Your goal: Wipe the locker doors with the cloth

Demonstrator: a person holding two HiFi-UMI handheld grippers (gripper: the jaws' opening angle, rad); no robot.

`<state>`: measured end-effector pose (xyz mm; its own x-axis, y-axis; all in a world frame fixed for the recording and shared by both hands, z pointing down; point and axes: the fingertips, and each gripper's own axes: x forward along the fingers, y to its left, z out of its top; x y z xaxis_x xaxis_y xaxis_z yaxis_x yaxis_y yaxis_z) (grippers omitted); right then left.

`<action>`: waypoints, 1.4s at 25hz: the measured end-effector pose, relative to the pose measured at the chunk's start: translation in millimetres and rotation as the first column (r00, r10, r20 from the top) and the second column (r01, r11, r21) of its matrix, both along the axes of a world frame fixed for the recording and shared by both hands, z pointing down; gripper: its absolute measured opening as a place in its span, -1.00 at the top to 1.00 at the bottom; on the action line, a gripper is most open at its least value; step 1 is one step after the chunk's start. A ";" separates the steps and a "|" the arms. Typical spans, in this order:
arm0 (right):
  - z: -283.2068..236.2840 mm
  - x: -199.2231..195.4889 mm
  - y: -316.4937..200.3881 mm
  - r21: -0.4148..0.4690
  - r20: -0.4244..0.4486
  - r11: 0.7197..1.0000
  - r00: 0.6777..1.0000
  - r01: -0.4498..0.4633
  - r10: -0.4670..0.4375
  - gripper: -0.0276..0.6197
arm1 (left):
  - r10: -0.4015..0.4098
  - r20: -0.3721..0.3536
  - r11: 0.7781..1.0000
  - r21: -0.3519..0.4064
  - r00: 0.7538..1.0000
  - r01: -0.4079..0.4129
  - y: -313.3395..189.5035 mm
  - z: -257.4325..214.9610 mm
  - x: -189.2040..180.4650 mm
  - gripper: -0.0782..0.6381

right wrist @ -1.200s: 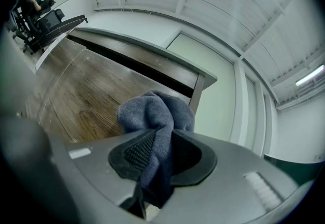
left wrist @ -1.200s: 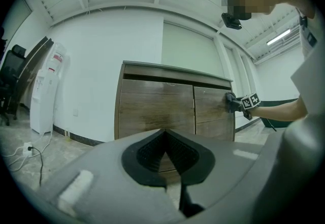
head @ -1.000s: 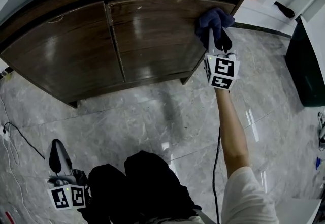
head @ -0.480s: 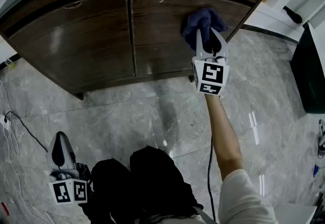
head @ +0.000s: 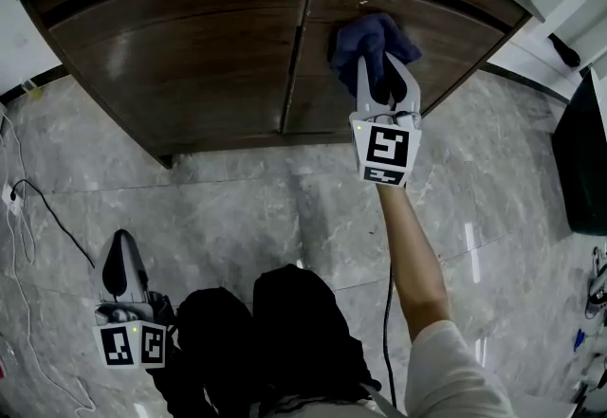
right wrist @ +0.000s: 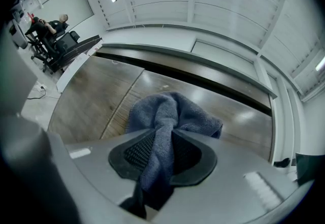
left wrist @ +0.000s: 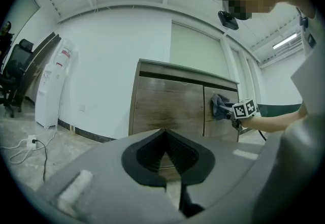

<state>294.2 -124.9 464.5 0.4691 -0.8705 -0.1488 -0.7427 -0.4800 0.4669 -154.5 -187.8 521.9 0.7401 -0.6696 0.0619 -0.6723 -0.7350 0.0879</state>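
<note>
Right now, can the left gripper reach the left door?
Probably not: the left gripper hangs low, well back from the left door, with open floor between. Nothing blocks it; it's just too far.

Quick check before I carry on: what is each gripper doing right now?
Left gripper: closed, holding nothing.
Right gripper: closed on the blue cloth, which is against the right-hand door.
</note>
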 end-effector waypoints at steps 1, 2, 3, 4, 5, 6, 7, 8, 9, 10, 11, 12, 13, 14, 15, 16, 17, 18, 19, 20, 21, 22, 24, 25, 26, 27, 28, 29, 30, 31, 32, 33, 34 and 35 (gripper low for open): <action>-0.1 -9.0 -6.4 -0.002 -0.007 1.000 1.000 0.014 -0.014 0.60 | -0.003 -0.001 1.000 -0.002 1.000 0.003 -1.3 0.8 -3.5 0.78; -0.4 -18.0 -13.0 -0.003 -0.013 1.000 1.000 0.028 -0.028 0.60 | -0.006 -0.002 1.000 -0.004 1.000 0.006 -2.5 1.4 -7.1 0.78; -0.5 -27.0 -19.9 -0.004 -0.017 0.999 0.999 0.042 -0.042 0.60 | -0.010 -0.004 1.000 -0.006 1.000 0.010 -3.8 1.8 -11.0 0.78; -0.5 -35.9 -26.8 -0.005 -0.019 0.998 0.998 0.057 -0.057 0.60 | -0.015 -0.006 1.000 -0.007 1.000 0.015 -5.2 2.2 -15.2 0.78; -0.2 -44.4 -33.7 -0.005 -0.020 0.998 0.997 0.070 -0.070 0.60 | -0.020 -0.008 1.000 -0.008 1.000 0.020 -6.6 2.5 -19.4 0.78; 0.2 -52.7 -40.3 -0.006 -0.019 0.997 0.996 0.083 -0.083 0.60 | -0.024 -0.011 1.000 -0.008 1.000 0.024 -8.0 2.8 -23.6 0.78; 0.6 -60.6 -46.4 -0.006 -0.018 0.996 0.995 0.094 -0.094 0.60 | -0.028 -0.013 1.000 -0.008 1.000 0.028 -9.3 3.1 -27.9 0.78; 0.9 -68.0 -51.9 -0.005 -0.017 0.995 0.994 0.104 -0.104 0.60 | -0.032 -0.015 0.999 -0.008 0.999 0.032 -10.5 3.3 -32.4 0.78; 1.2 -74.8 -57.1 -0.005 -0.015 0.994 0.994 0.113 -0.113 0.60 | -0.037 -0.017 0.999 -0.009 0.999 0.036 -11.7 3.5 -37.0 0.78; 1.6 -81.0 -62.0 -0.005 -0.014 0.993 0.993 0.120 -0.120 0.60 | -0.042 -0.019 0.999 -0.010 0.999 0.042 -12.9 3.6 -41.6 0.78; 2.2 -86.6 -66.7 -0.006 -0.012 0.992 0.992 0.127 -0.127 0.60 | -0.048 -0.020 0.999 -0.011 0.999 0.048 -14.0 3.8 -46.1 0.78; 3.1 -91.6 -71.4 -0.007 -0.010 0.991 0.991 0.134 -0.134 0.60 | -0.054 -0.021 0.998 -0.012 0.998 0.054 -15.2 4.0 -50.3 0.78; 4.3 -96.2 -76.0 -0.010 -0.008 0.990 0.990 0.141 -0.141 0.60 | -0.059 -0.023 0.998 -0.013 0.998 0.059 -16.1 4.6 -54.2 0.78; 5.4 -100.7 -80.5 -0.013 -0.006 0.989 0.989 0.147 -0.147 0.60 | -0.063 -0.024 0.998 -0.014 0.998 0.063 -16.8 5.2 -57.9 0.78; 6.4 -105.0 -84.8 -0.015 -0.005 0.988 0.988 0.154 -0.154 0.60 | -0.067 -0.026 0.998 -0.015 0.997 0.067 -17.3 5.7 -61.3 0.78; 7.2 -109.1 -89.0 -0.017 -0.004 0.987 0.987 0.160 -0.160 0.60 | -0.072 -0.028 0.997 -0.016 0.997 0.071 -17.7 6.1 -64.6 0.78; 7.7 -113.1 -93.1 -0.018 -0.001 0.986 0.986 0.165 -0.165 0.60 | -0.075 -0.030 0.997 -0.016 0.997 0.075 -18.1 6.3 -67.8 0.78; 8.1 -117.3 -97.2 -0.019 0.001 0.985 0.985 0.170 -0.170 0.60 | -0.079 -0.032 0.997 -0.017 0.996 0.079 -18.6 6.5 -71.1 0.78; 8.2 -121.8 -101.6 -0.019 0.003 0.984 0.984 0.176 -0.176 0.60 | -0.083 -0.034 0.996 -0.017 0.996 0.082 -19.3 6.7 -74.5 0.78; 8.2 -127.0 -106.5 -0.018 0.004 0.983 0.983 0.182 -0.182 0.60 | -0.087 -0.034 0.996 -0.017 0.996 0.086 -20.2 6.9 -78.1 0.78; 7.9 -132.8 -111.7 -0.018 0.004 0.981 0.982 0.191 -0.191 0.60 | -0.092 -0.035 0.996 -0.017 0.995 0.091 -21.2 7.1 -81.8 0.78; 7.4 -139.3 -117.2 -0.017 0.003 0.980 0.980 0.201 -0.201 0.60 | -0.096 -0.037 0.995 -0.016 0.995 0.096 -22.1 7.0 -85.3 0.78; 6.4 -154.0 -128.5 -0.017 -0.001 0.974 0.975 0.224 -0.224 0.60 | -0.106 -0.039 0.994 -0.017 0.994 0.105 -23.4 7.2 -92.2 0.78; 6.1 -162.2 -134.3 -0.017 -0.002 0.971 0.972 0.237 -0.237 0.60 | -0.111 -0.040 0.994 -0.018 0.993 0.110 -23.8 7.3 -95.7 0.78; 6.0 -170.8 -140.3 -0.018 -0.003 0.968 0.968 0.250 -0.250 0.60 | -0.115 -0.041 0.993 -0.019 0.993 0.114 -24.3 7.5 -99.3 0.78; 6.3 -179.6 -146.5 -0.019 -0.004 0.964 0.964 0.264 -0.264 0.60 | -0.120 -0.042 0.993 -0.020 0.992 0.119 -24.6 7.8 -103.0 0.78; 6.8 -188.4 -152.6 -0.021 -0.003 0.960 0.961 0.278 -0.278 0.60 | -0.125 -0.043 0.992 -0.020 0.991 0.125 -24.9 8.0 -106.7 0.78; 7.5 -197.1 -158.8 -0.022 -0.002 0.956 0.956 0.292 -0.292 0.60 | -0.131 -0.044 0.991 -0.020 0.990 0.130 -25.3 8.1 -110.5 0.78; 8.2 -205.6 -164.9 -0.024 -0.001 0.952 0.952 0.305 -0.305 0.60 | -0.136 -0.044 0.991 -0.020 0.990 0.135 -25.9 8.0 -114.3 0.78; 8.9 -214.0 -170.9 -0.027 -0.001 0.948 0.948 0.317 -0.317 0.60 | -0.142 -0.044 0.990 -0.021 0.989 0.141 -26.7 8.0 -118.4 0.78; 9.3 -222.3 -176.8 -0.030 -0.001 0.944 0.944 0.328 -0.329 0.60 | -0.149 -0.044 0.989 -0.021 0.988 0.148 -27.5 7.8 -122.7 0.78; 9.4 -230.5 -182.4 -0.033 -0.001 0.940 0.941 0.339 -0.340 0.60 | -0.156 -0.045 0.988 -0.022 0.987 0.155 -28.3 7.6 -127.3 0.78; 9.7 -238.4 -187.8 -0.036 0.000 0.936 0.937 0.350 -0.350 0.60 | -0.163 -0.046 0.987 -0.023 0.986 0.162 -29.2 7.3 -131.9 0.78; 10.4 -245.9 -193.0 -0.039 0.003 0.932 0.933 0.360 -0.360 0.60 | -0.169 -0.047 0.986 -0.023 0.985 0.168 -30.0 7.1 -136.4 0.78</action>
<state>48.2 -317.9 474.9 0.1229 -0.9859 -0.1138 -0.8602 -0.1630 0.4833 -290.8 -217.8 529.0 0.6194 -0.7839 0.0424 -0.7809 -0.6096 0.1361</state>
